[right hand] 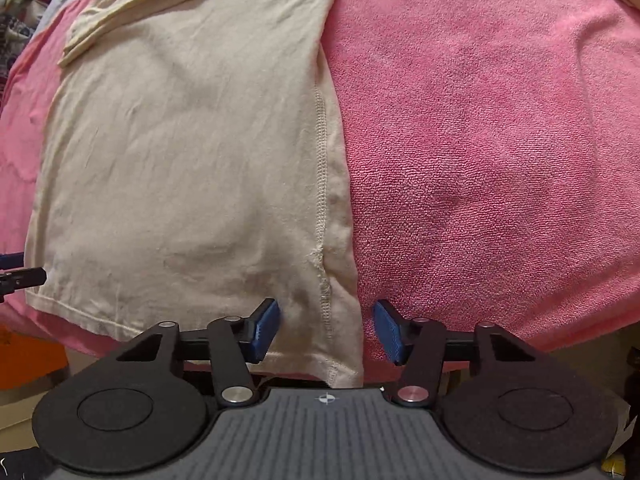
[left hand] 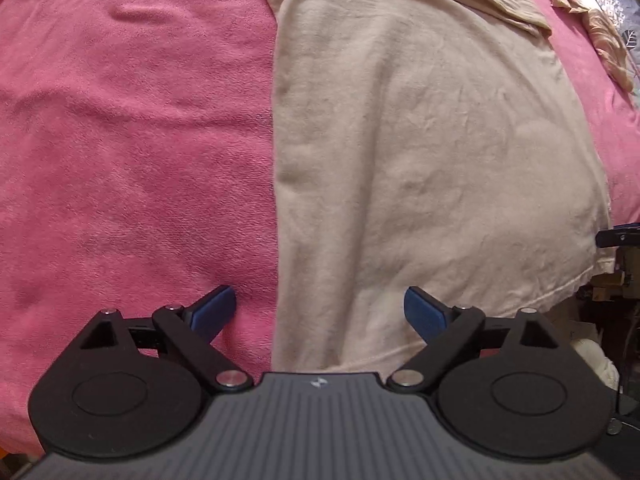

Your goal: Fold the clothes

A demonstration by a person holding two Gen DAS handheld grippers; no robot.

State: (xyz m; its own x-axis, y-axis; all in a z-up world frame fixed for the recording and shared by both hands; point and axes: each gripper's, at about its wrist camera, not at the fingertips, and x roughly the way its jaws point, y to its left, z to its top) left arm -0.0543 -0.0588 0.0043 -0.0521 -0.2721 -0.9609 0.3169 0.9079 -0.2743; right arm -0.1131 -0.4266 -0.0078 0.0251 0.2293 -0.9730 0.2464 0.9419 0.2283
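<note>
Soft, limp shirt (left hand: 420, 140) is judged best gripped at hem corners, straddled by gaping left tool (left hand: 318, 312) and right tool (right hand: 326, 330).

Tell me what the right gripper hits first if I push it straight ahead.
Probably the cream shirt. The open right gripper straddles the shirt's bottom right corner by the side seam, so cloth lies straight ahead, with the pink blanket under it. Height above the fabric is unclear.
</note>
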